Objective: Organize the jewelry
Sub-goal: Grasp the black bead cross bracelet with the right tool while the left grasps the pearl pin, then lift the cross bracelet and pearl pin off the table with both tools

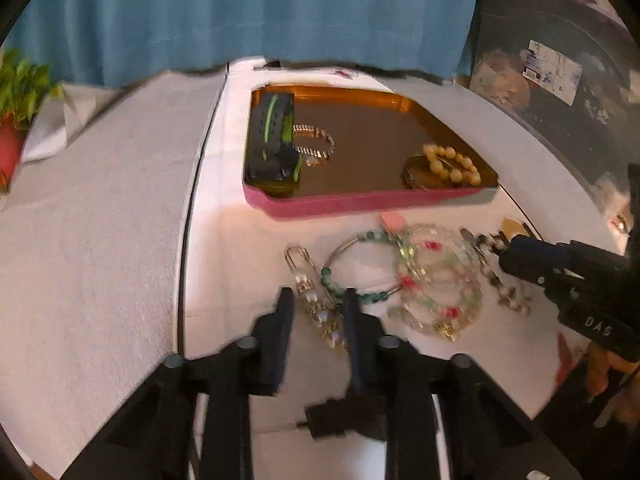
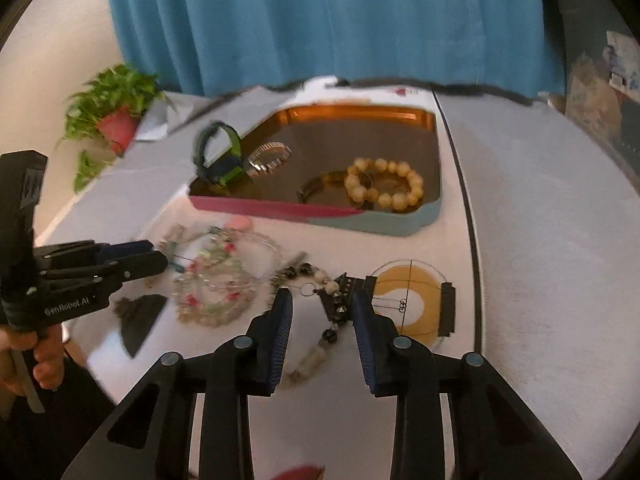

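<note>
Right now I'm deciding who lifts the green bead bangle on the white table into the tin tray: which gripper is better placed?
Left. The left gripper has the green bead bangle by its fingertips; the right gripper straddles the black-and-white bead strand, farther away.

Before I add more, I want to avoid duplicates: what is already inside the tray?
Inside the tray: a yellow bead bracelet, a dark bangle partly beneath it, a metal link bracelet, and a dark-and-green watch strap. Anything under these is hidden.

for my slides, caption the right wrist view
Right gripper poised, jaws apart, over a black-and-white bead strand, tray of bracelets beyond.
</note>
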`<state>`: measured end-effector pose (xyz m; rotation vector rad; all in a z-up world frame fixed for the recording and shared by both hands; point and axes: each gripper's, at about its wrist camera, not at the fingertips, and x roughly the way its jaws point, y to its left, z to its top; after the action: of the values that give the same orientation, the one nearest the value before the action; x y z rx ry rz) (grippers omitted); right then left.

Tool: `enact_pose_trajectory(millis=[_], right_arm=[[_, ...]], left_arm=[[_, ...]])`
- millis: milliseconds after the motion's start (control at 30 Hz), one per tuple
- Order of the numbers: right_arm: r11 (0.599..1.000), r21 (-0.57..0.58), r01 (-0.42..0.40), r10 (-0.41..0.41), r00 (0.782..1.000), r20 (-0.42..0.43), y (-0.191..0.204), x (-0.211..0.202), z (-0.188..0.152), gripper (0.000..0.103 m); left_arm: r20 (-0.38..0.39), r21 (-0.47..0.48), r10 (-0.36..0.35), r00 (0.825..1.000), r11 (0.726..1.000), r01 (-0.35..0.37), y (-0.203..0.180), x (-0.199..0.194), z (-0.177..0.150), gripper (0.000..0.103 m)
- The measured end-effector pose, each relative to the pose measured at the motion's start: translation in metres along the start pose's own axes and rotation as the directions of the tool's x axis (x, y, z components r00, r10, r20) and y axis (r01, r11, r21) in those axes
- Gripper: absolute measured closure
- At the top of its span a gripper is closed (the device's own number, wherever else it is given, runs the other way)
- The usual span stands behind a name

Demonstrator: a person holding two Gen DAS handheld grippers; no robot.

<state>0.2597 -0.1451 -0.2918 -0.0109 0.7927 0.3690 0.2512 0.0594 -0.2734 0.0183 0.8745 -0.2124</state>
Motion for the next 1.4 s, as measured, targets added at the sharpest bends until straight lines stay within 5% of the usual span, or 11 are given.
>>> enact_pose_trajectory(millis=[100, 200, 533, 700, 900, 1167, 1233, 1300, 1400], right_arm=[[0.999, -0.026, 0.030, -0.030, 1.000, 0.000, 0.008, 0.006, 0.003, 0.072], [0.987, -0.097, 0.127, -0.125, 0.992, 0.021, 0.017, 0.005, -0.003, 0.094], [0.997, -0.056, 0.062, -0.062, 0.998, 0.002, 0.022, -0.032, -0.033, 0.094], [0.998, -0.034, 0.050, -0.049, 0.998, 0.041, 0.022, -0.032, -0.034, 0.093], [0.994, -0.105, 0.043, -0.038, 0.998, 0.055, 0.033, -0.014, -0.027, 0.090], [0.986, -0.166, 0.024, -0.017, 0.999, 0.047, 0.046, -0.008, -0.026, 0.066], [0.982, -0.182, 0.045, -0.037, 0.998, 0.049, 0.049, -0.006, -0.025, 0.071], [0.983, -0.172, 0.069, -0.061, 0.997, 0.050, 0.047, -0.005, -0.024, 0.095], [0.992, -0.114, 0.048, -0.042, 0.998, 0.055, 0.040, -0.009, -0.025, 0.095]], left_arm=[[0.010, -0.031, -0.050, 0.999, 0.998, 0.050, 0.005, -0.003, -0.003, 0.094], [0.030, -0.049, -0.056, 0.998, 0.997, 0.058, 0.010, -0.016, -0.007, 0.094], [-0.036, -0.090, -0.076, 0.996, 0.993, 0.073, 0.020, -0.039, -0.042, 0.094], [-0.022, -0.056, -0.017, 1.000, 0.998, 0.016, 0.013, -0.035, -0.040, 0.087], [-0.018, 0.022, 0.031, 0.999, 0.999, -0.031, 0.003, -0.030, -0.037, 0.091], [-0.003, 0.055, 0.022, 1.000, 0.998, -0.022, 0.002, -0.024, -0.032, 0.094], [-0.010, 0.051, 0.020, 1.000, 0.999, -0.019, 0.001, -0.022, -0.029, 0.094], [-0.018, 0.029, 0.011, 1.000, 1.000, -0.011, 0.002, -0.021, -0.027, 0.094], [-0.032, -0.010, -0.011, 0.999, 1.000, 0.011, 0.006, -0.023, -0.026, 0.094]])
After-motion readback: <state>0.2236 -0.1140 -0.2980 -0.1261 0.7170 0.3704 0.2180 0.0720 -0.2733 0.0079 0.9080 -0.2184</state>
